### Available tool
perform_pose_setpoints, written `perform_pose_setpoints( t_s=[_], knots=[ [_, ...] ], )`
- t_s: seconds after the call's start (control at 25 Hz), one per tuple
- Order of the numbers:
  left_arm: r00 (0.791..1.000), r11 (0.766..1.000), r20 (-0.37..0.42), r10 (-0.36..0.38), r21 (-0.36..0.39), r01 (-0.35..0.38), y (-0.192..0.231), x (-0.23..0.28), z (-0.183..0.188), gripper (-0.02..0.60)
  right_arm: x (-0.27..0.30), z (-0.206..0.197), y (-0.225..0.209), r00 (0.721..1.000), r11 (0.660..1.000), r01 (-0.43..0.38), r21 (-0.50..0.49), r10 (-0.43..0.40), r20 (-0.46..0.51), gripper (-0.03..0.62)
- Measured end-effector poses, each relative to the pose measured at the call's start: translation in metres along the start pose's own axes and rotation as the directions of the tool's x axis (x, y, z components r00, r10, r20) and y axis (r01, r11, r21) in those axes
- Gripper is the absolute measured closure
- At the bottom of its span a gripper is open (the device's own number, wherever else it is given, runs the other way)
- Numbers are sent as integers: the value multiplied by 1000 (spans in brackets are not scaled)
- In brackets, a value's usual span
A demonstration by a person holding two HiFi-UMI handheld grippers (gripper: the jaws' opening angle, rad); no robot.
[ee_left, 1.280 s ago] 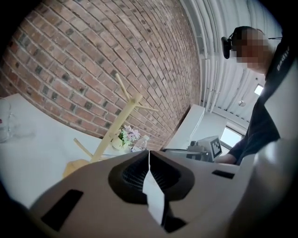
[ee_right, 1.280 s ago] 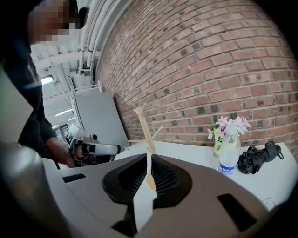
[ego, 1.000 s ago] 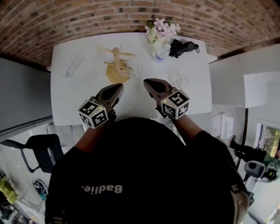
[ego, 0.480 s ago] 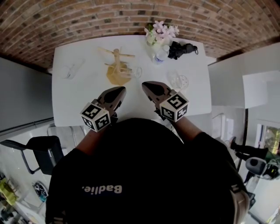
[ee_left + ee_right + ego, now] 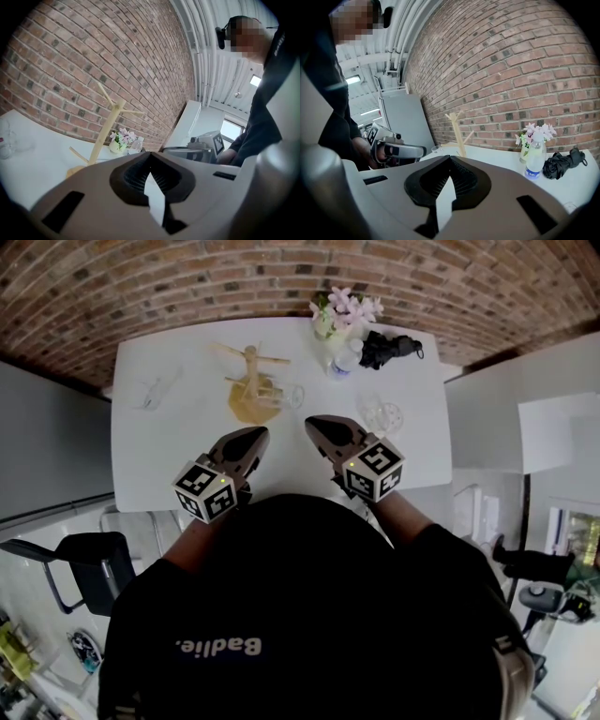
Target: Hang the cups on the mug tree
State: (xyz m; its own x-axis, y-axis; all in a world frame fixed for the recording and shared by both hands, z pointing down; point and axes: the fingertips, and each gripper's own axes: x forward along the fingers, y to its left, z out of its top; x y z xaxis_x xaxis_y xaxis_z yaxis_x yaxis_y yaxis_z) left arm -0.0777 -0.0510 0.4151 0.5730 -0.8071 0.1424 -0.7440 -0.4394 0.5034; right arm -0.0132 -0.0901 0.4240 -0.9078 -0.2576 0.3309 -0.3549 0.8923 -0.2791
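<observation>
Here, left gripper jaws closed and empty, right gripper likewise, mug tree beyond

I hold my left gripper and right gripper side by side, jaws together, above the white table. Ahead stands the wooden mug tree, with a clear cup just beside it. A left glass cup and a right glass cup sit well apart.
</observation>
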Motion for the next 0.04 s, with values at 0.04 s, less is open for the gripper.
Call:
perform_pose_setpoints(
  t_s=[0.04],
  knots=[
    [1000, 1000, 0, 1, 0, -1, 1, 0, 0, 578, 0, 1, 0, 1000, 1000, 0, -1, 0, 1, 565]
  ],
)
